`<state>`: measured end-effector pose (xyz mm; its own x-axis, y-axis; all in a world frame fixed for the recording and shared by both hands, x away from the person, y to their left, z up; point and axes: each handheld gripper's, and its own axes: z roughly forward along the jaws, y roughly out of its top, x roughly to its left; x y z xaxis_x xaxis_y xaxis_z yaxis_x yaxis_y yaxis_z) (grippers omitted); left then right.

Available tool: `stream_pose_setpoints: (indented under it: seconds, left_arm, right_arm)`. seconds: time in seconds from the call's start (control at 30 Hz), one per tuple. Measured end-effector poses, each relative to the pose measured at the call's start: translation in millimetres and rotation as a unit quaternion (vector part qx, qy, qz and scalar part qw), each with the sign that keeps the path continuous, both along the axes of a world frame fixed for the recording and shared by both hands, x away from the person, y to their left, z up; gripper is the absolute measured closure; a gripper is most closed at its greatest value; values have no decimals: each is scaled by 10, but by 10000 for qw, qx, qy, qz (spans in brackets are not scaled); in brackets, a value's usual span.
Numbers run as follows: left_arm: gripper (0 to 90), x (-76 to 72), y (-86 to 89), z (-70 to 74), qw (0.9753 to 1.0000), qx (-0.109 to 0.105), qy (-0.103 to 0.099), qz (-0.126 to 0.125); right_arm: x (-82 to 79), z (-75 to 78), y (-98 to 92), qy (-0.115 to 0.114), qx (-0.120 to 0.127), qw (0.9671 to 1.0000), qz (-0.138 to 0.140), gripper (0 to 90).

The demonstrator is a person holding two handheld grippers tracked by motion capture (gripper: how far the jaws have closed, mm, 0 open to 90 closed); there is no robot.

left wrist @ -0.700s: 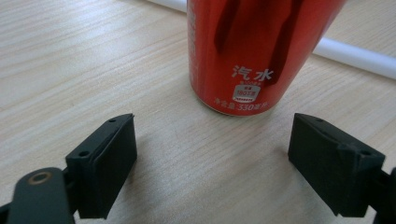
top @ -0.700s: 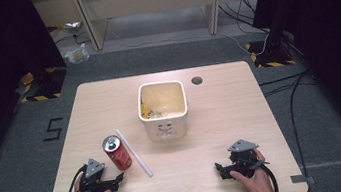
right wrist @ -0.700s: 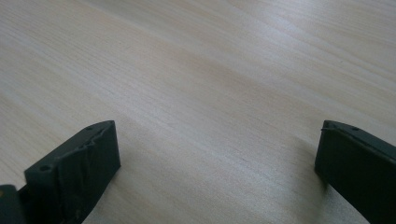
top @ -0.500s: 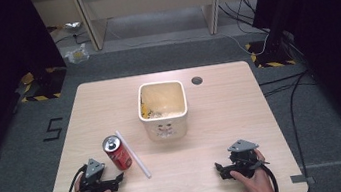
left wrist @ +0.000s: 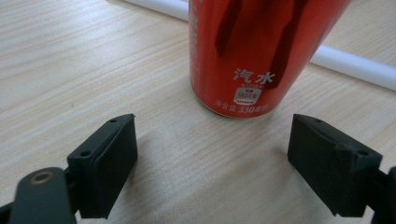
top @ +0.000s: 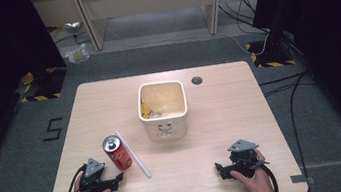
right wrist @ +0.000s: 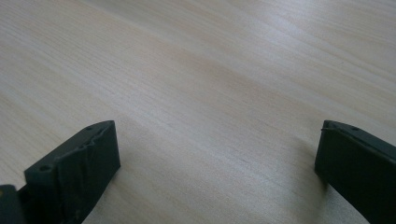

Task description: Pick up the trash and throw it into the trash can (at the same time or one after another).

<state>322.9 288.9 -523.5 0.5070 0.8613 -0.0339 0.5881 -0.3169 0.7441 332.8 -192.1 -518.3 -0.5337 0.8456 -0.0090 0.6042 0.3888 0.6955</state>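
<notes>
- Red soda can stood upright on the wooden bench, near the front-left corner, pretty much right ahead of the left gripper.
- Left gripper's jaws were spread wide, can just beyond them, nothing pinched.
- White tube lay just beside the can, on its far side.
- Right gripper rested on bare wood, jaws spread too, well apart from the cream bin mid-bench.

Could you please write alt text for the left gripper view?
A red soda can stands upright on a pale wooden table, just beyond the open black left tongs. A white straw lies behind the can.
</notes>
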Motion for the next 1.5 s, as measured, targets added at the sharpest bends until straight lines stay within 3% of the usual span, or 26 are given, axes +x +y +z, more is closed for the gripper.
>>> stream_pose_setpoints:
  seconds: [0.2,0.43,0.77,1.17,1.5]
  left_arm:
    - [163,-10,9,26,9999,-90,-31,-43]
    - [164,-32,3,135,9994,-286,-202,-48]
    - [163,-43,-26,205,9987,-390,-304,-93]
    - [164,46,-114,313,9981,-419,-425,-118]
    - [164,127,-129,298,9981,-447,-418,-105]
  right_arm:
    - [2,0,-1,-3,-2,10000,9,1]
    - [2,0,-1,-2,-1,10000,9,1]
    - [3,0,-2,-6,-4,10000,17,1]
    - [10,-3,-5,-30,-15,10000,46,1]
    - [11,-3,-6,-30,-16,10000,51,1]
